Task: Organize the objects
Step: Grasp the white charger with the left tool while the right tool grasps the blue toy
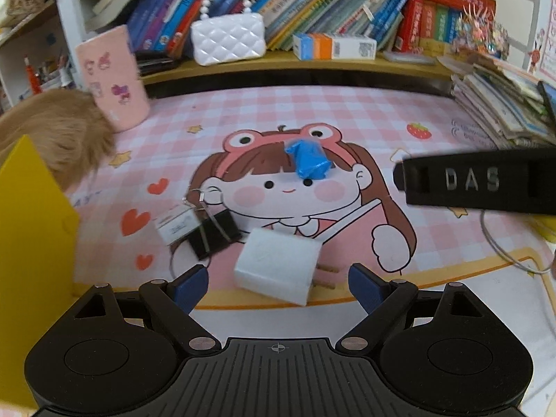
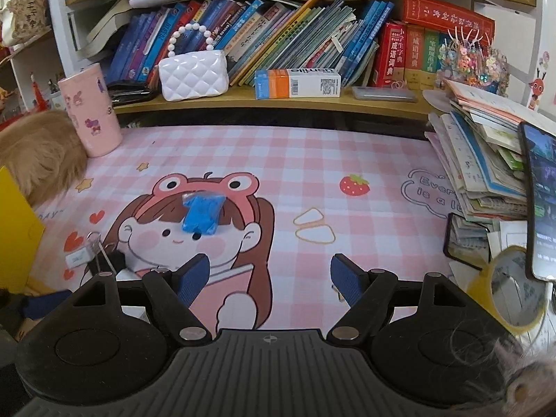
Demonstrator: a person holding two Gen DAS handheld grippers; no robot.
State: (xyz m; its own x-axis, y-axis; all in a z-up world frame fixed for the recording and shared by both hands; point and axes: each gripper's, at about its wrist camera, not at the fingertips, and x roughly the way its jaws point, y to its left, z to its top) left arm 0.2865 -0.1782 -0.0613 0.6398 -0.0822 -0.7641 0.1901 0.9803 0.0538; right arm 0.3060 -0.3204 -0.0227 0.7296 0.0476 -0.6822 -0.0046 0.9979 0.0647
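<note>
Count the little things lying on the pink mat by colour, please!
White: 2, the charger plug and the small white block
Black: 1, the binder clip
Blue: 1, the crumpled blue piece
Total: 4

Glossy quilted purse [image 2: 193, 74], crinkled blue wrapper [image 1: 309, 160]

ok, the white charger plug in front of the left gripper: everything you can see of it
The white charger plug is a rounded cube of matte white plastic with two metal prongs on its right side. It lies tilted on the pink cartoon desk mat, between the open fingers of the left gripper, untouched. A black binder clip sits close on its left.
</note>
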